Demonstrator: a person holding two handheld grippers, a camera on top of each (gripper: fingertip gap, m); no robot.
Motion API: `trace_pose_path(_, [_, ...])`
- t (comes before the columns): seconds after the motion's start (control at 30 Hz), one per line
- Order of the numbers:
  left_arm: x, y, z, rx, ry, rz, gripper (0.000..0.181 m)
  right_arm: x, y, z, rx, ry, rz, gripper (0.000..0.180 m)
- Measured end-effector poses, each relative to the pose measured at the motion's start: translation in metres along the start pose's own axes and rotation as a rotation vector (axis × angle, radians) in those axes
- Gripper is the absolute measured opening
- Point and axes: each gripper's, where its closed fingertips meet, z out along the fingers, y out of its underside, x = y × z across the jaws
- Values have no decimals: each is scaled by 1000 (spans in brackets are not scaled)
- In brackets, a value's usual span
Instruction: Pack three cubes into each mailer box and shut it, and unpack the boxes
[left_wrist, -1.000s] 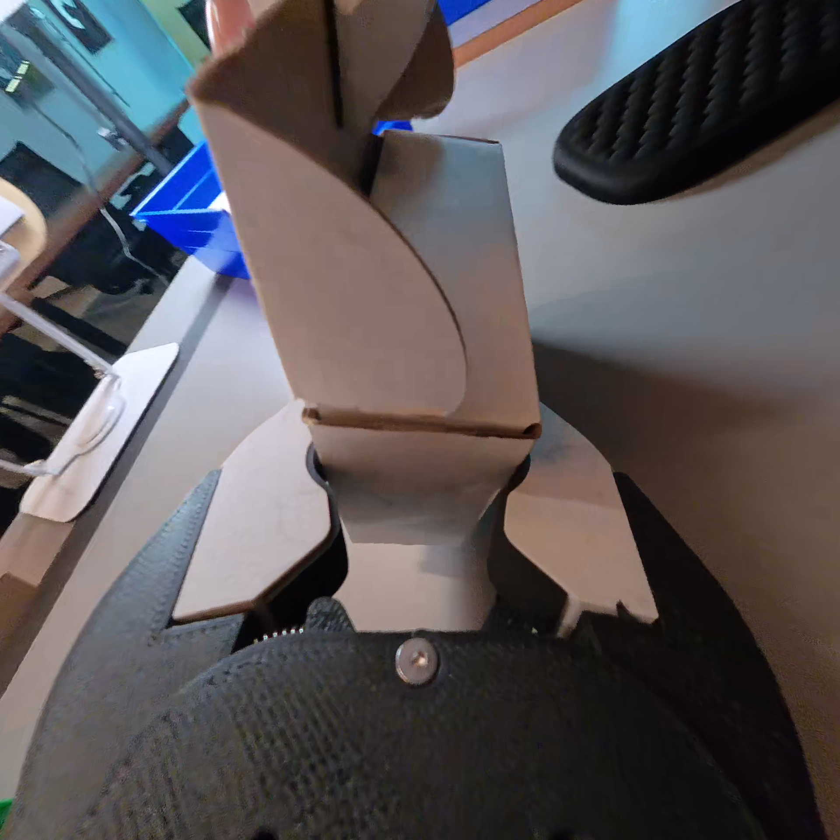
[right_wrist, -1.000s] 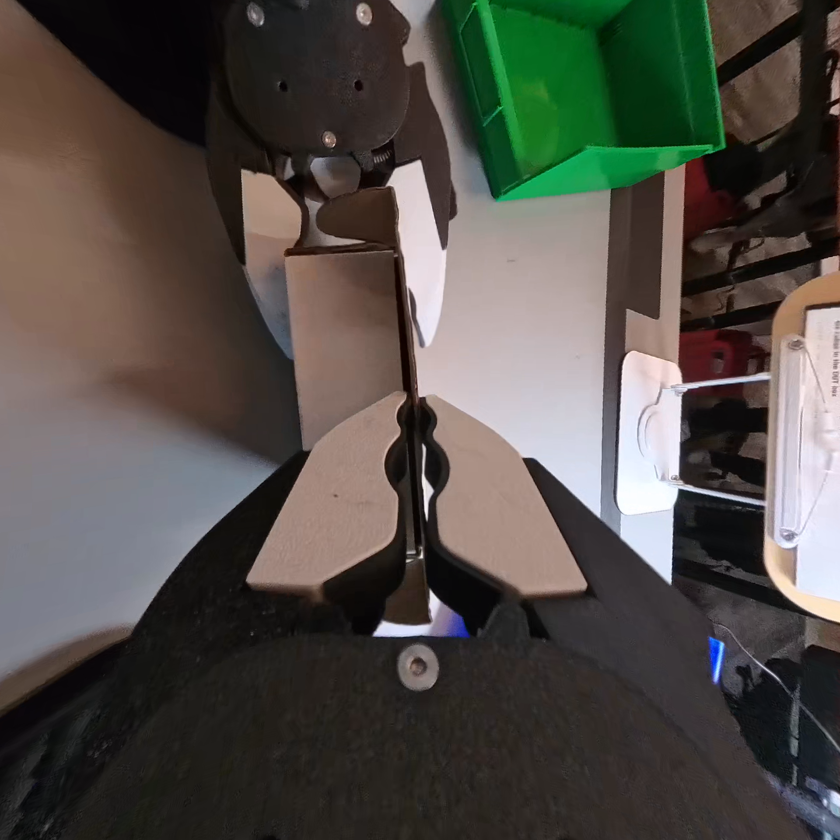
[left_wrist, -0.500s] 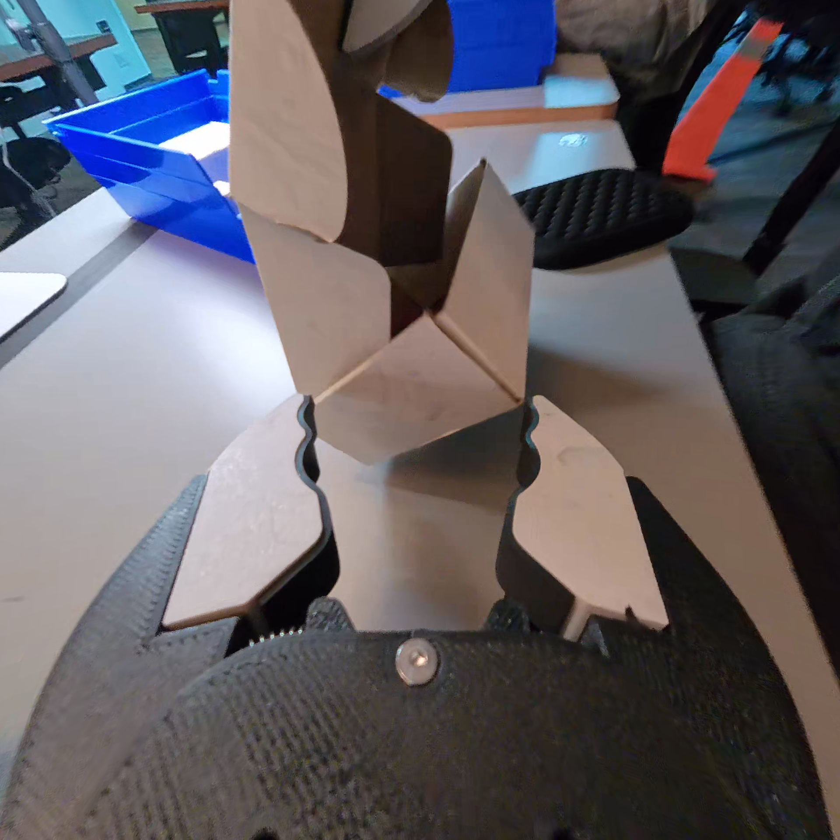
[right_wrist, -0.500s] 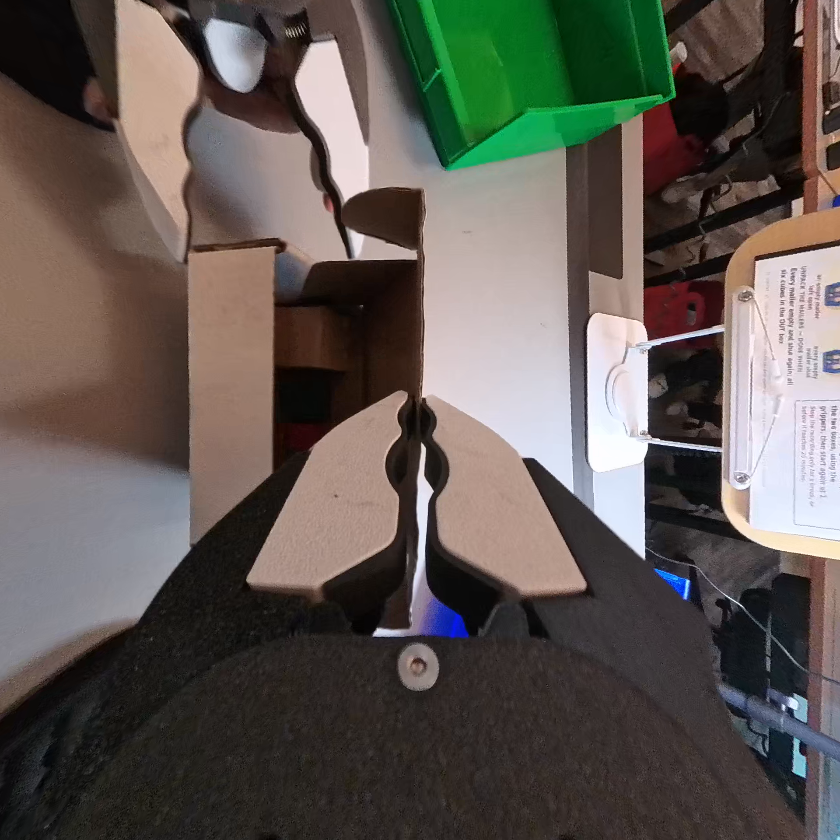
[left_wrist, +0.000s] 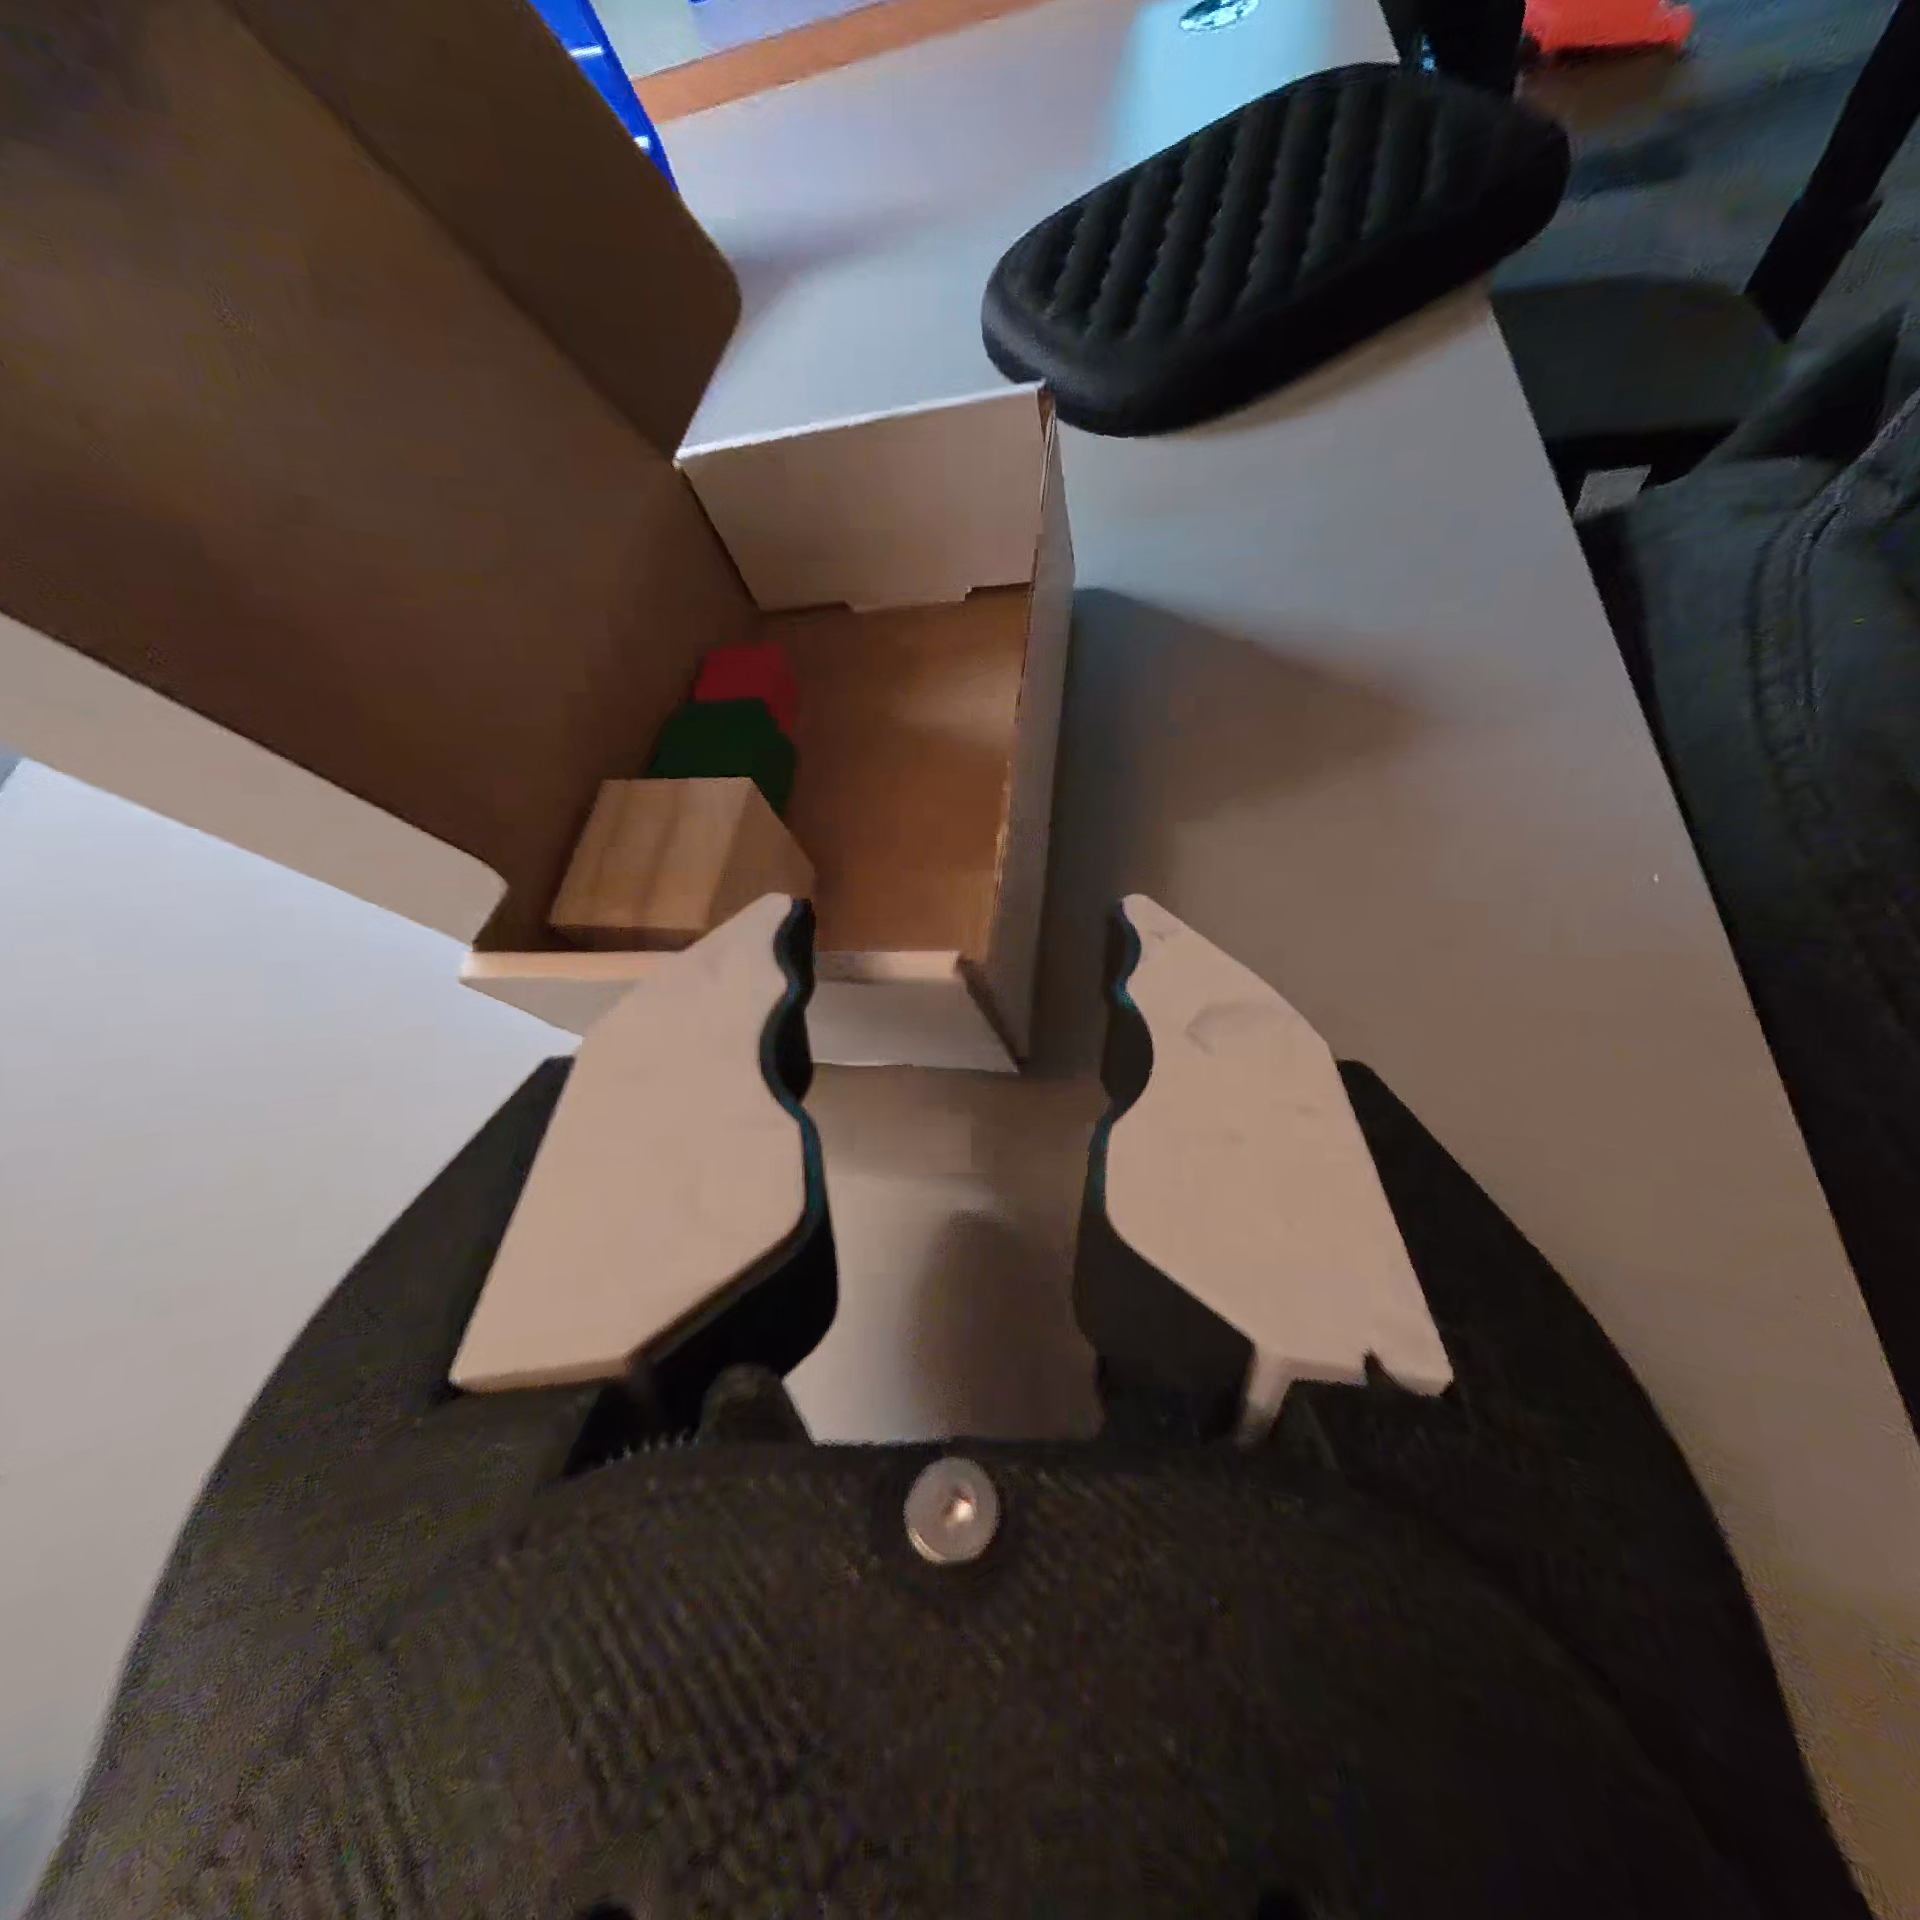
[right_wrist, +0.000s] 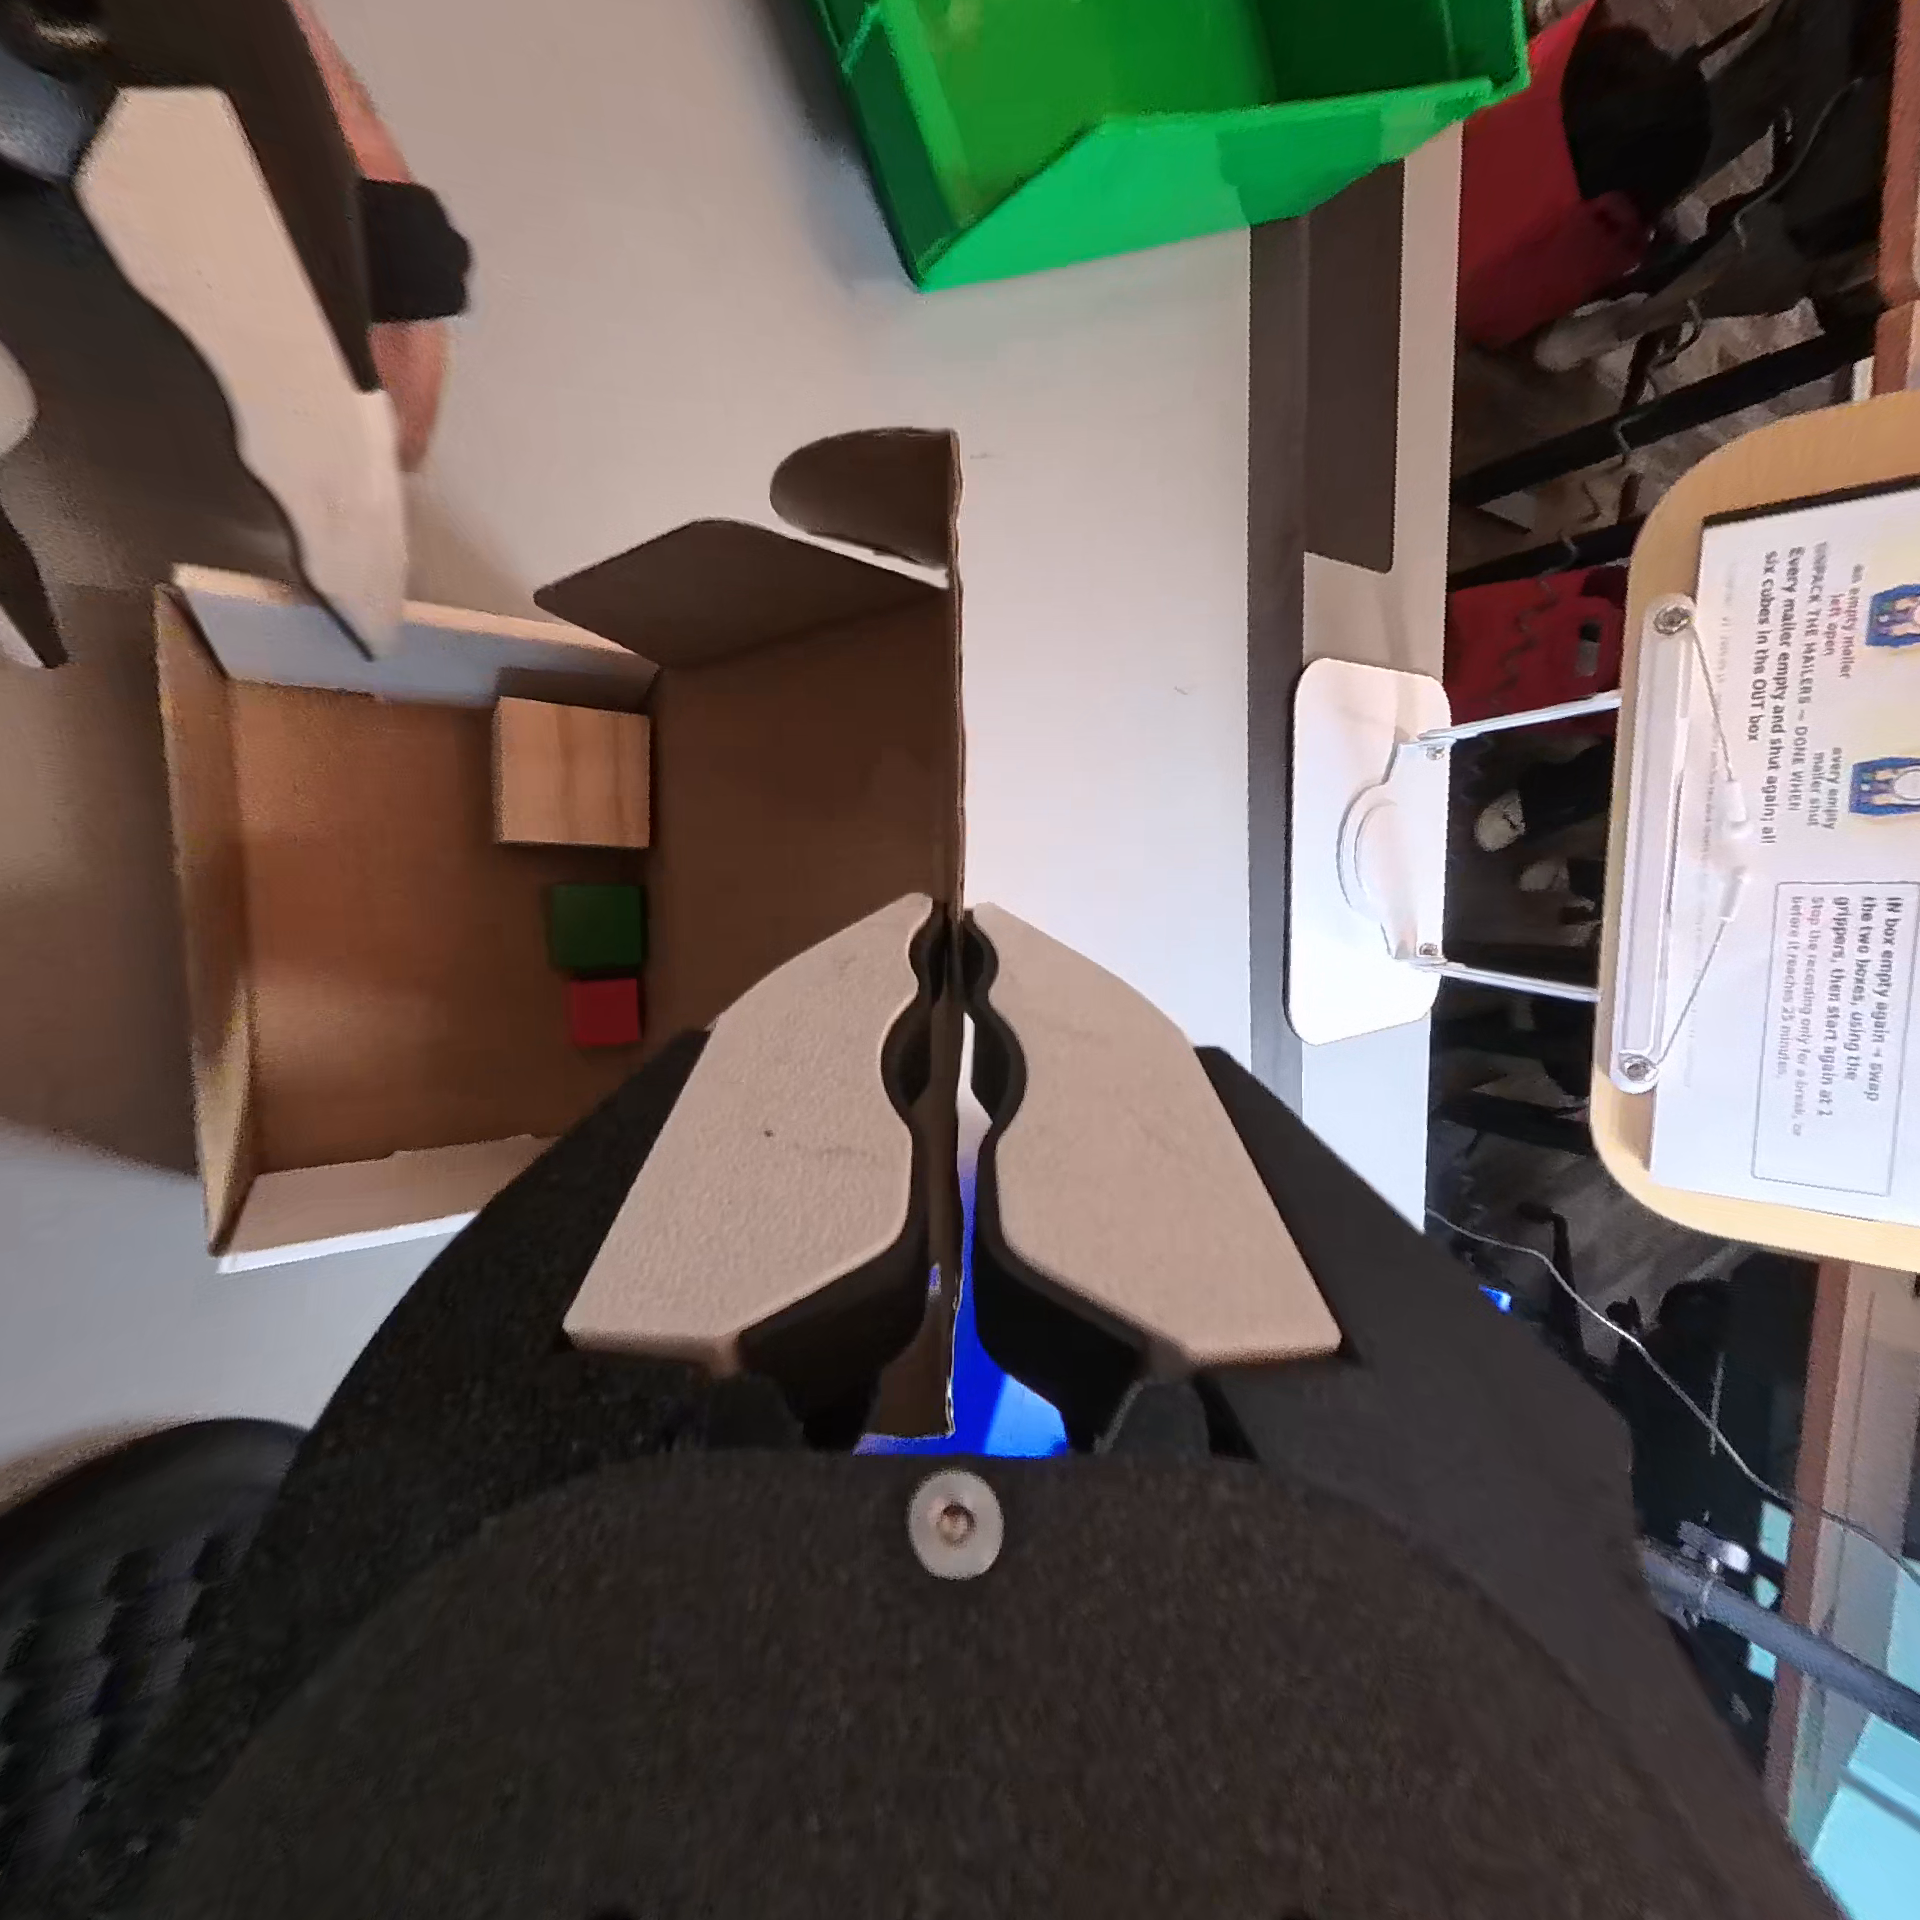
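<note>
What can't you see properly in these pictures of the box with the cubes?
- Left wrist view: the lid hides part of the green cube and red cube.
- Right wrist view: the right gripper, shut on the lid, covers one box corner; the left gripper is blurred and cut off.

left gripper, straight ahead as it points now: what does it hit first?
Likely the mailer box: its near right corner lies between the open fingers of the left gripper. The cubes sit left of that line. Depth is uncertain.
</note>
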Motion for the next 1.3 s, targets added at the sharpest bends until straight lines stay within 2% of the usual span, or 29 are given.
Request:
trace_pose_path(0.17, [-5,2,1,-10,-26,-2,28,19,16,27,-42,-45,12,1])
trace_pose_path(0.47, [-4,0,3,0,-33,-2,24,31,58,111,-131,-128,32,15])
trace_pose_path(0.63, [-3,-2,6,2,-36,-1,23,35,65,137,-158,-103,25,24])
trace_pose_path(0.77, [-3,-3,10,0,-50,-6,22,53,45,117,-65,-50,73,29])
trace_pose_path(0.9, [-2,-5,14,-2,-52,-20,24,65,6,62,122,23,107,35])
trace_pose_path(1.07, [-1,-5,12,7,-40,-27,43,34,-28,-2,304,20,99,34])
trace_pose_path(1.17, [-6,-9,6,34,-50,-43,48,-10,-24,-6,268,-78,60,34])
trace_pose_path(1.3, [-15,-4,-1,21,-90,-28,50,-70,-12,23,175,-219,31,37])
